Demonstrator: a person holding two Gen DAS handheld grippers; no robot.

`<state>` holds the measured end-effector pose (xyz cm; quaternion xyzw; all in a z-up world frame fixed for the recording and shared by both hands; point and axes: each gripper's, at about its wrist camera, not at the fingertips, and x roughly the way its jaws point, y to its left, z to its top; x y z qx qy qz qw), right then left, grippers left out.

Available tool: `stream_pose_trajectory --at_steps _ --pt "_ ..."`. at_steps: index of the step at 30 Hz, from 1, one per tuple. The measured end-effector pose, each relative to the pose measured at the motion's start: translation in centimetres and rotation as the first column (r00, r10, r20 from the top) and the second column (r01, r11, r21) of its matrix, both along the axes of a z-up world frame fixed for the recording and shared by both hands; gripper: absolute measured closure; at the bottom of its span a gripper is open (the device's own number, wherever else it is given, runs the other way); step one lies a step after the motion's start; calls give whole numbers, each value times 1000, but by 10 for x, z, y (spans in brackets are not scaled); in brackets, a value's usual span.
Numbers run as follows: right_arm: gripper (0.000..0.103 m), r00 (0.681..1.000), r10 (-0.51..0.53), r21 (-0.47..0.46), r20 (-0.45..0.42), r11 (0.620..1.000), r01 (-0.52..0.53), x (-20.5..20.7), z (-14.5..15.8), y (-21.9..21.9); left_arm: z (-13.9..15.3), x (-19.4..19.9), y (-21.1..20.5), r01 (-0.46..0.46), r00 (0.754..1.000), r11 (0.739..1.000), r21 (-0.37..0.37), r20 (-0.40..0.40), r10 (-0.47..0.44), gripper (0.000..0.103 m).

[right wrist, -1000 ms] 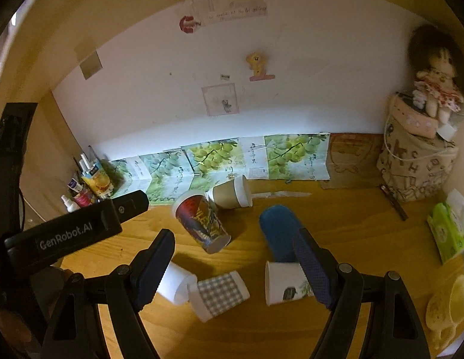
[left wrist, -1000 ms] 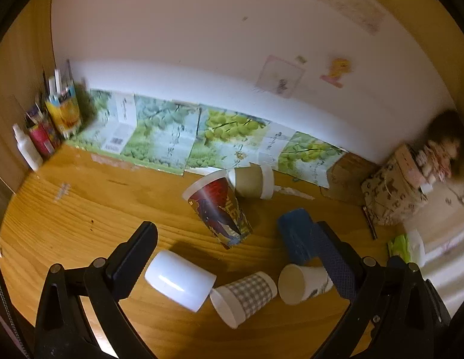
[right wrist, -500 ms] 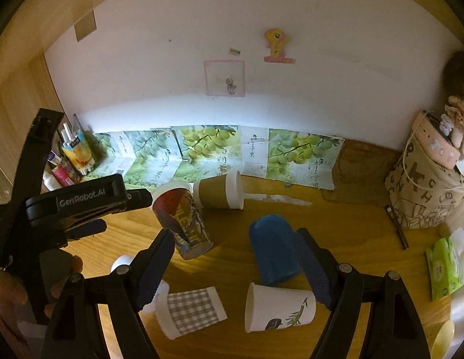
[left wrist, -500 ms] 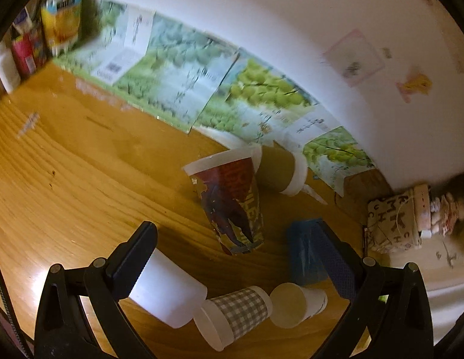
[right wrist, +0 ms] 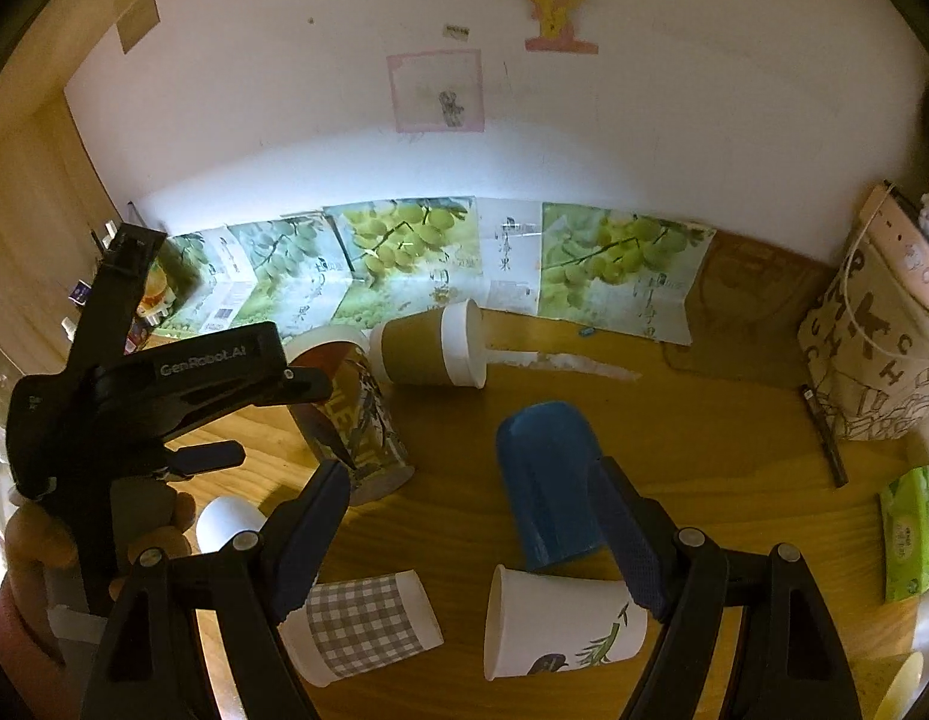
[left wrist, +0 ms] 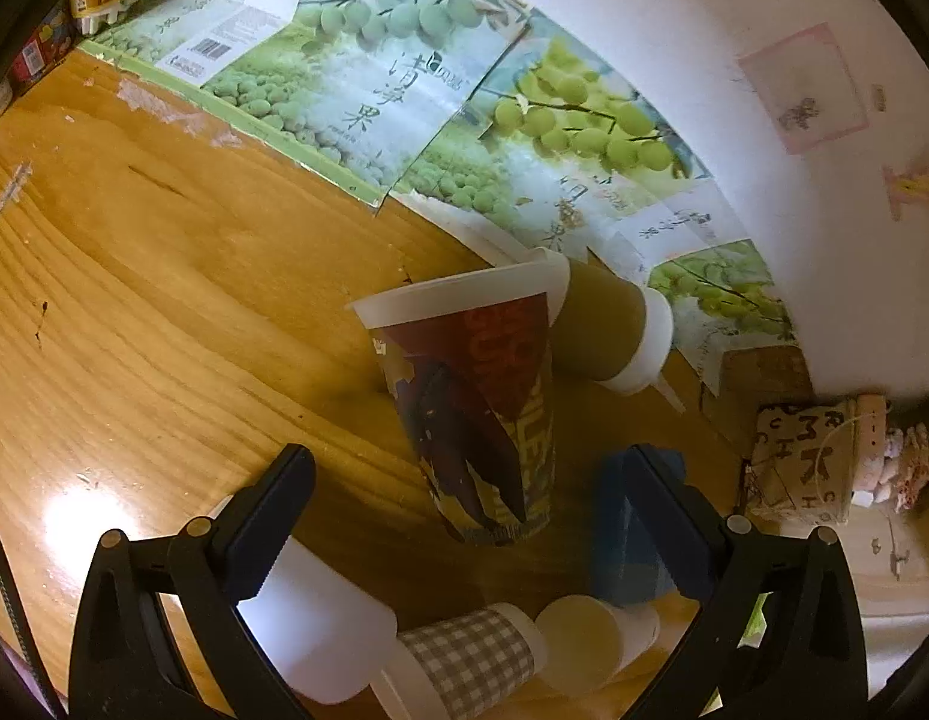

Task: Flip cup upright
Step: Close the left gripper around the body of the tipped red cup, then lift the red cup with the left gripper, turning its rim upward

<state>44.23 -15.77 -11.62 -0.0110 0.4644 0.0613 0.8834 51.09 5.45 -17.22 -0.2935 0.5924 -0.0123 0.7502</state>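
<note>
Red printed cup (left wrist: 476,402) stands inverted (untouched) ahead of the wide-open, empty left gripper (left wrist: 470,474).

- Bare wood on the surface (left wrist: 134,300) left of the tall printed cup (left wrist: 482,408), plenty of room there.
- Right side is tight: brown cup (left wrist: 608,330) touching behind, blue cup (right wrist: 548,480) just beside.
- Checked cup (right wrist: 362,624) and leaf-print cup (right wrist: 560,630) crowd the near edge.

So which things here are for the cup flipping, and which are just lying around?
For the job: red printed cup, brown cup, blue cup, checked cup, white leaf cup, plain white cup, left gripper, right gripper.

Just lying about: grape posters, patterned bag, green wipes pack.
</note>
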Motion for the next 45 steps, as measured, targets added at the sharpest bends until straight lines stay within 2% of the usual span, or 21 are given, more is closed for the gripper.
stream_pose_trajectory --at_steps 7,19,24,31,34,36,45 --pt "21 1000 16 24 -22 1000 -16 10 -9 -2 -15 5 -4 -26 999 1000 -15 -28 25 1" --pt "21 998 32 43 -49 999 -30 20 -18 -5 -36 13 -7 -46 998 999 5 -43 46 1" --pt "21 997 32 47 -66 998 -29 23 -22 -5 -41 18 -9 -33 998 999 17 -44 34 7" --pt "21 997 27 49 -77 999 -23 26 -24 -5 -52 18 -10 -28 997 999 -42 -73 25 17" --pt "21 996 14 52 -83 999 -10 27 -25 -7 -54 19 -11 -20 998 999 -47 -67 17 23" --pt "21 996 5 56 -86 998 0 26 -25 -8 -55 20 -12 -17 998 998 -52 -67 14 31" --pt "21 996 -24 42 -80 999 27 21 -20 -10 -55 20 -15 11 999 999 -40 -50 -13 32"
